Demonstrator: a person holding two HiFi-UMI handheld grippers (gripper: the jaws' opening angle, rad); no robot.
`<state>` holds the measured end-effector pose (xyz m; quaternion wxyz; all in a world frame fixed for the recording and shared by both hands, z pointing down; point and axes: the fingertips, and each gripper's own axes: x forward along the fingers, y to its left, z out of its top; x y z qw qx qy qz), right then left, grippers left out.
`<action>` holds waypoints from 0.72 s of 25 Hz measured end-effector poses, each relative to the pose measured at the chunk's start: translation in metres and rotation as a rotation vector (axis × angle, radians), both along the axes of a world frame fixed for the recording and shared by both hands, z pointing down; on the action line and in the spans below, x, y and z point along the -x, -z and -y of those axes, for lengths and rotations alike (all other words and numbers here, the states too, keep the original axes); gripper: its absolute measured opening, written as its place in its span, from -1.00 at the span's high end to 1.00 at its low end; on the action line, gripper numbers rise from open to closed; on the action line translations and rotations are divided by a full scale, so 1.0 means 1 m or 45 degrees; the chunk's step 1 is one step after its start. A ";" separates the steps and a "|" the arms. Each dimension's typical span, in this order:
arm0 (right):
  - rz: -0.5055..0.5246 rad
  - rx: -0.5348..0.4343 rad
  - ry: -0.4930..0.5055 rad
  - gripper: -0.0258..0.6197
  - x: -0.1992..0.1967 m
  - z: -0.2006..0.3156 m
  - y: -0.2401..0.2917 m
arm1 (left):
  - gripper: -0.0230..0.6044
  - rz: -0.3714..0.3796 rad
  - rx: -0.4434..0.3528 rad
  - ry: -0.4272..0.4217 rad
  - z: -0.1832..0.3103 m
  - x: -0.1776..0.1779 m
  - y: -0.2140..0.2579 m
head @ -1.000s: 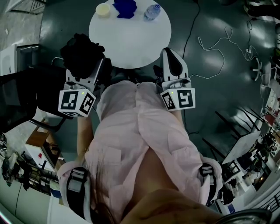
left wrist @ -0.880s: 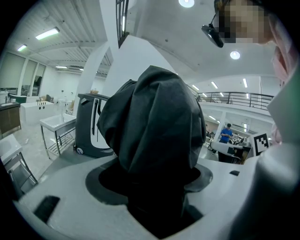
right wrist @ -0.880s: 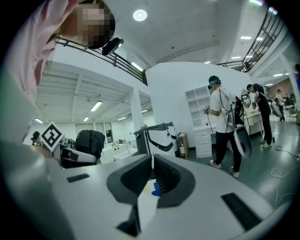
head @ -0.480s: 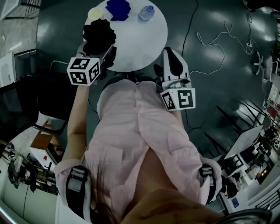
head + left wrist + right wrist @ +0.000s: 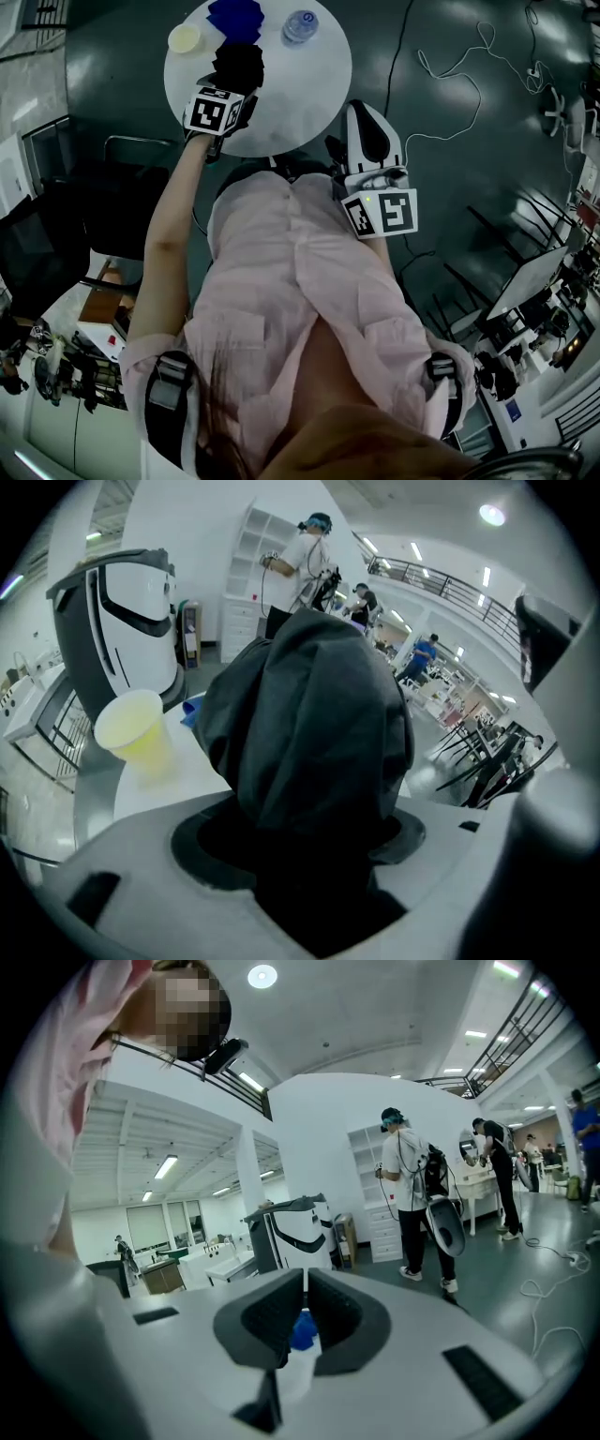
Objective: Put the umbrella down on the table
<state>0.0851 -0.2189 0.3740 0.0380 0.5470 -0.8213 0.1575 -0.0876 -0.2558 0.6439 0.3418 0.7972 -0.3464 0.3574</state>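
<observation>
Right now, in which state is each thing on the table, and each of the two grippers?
umbrella: folded, held over the table
left gripper: shut on the umbrella
right gripper: shut, holding nothing
yellow cup: upright on the table
bottle: upright on the table
blue item: lying on the table

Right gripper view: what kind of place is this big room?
Probably a big indoor lab or workshop: there is a tall white machine, a loose cable lying around, and a person carrying gear.
</observation>
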 end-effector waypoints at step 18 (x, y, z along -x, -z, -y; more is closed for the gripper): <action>-0.014 0.072 -0.032 0.82 -0.003 0.011 -0.011 | -0.10 0.164 0.274 -0.062 0.021 -0.024 -0.083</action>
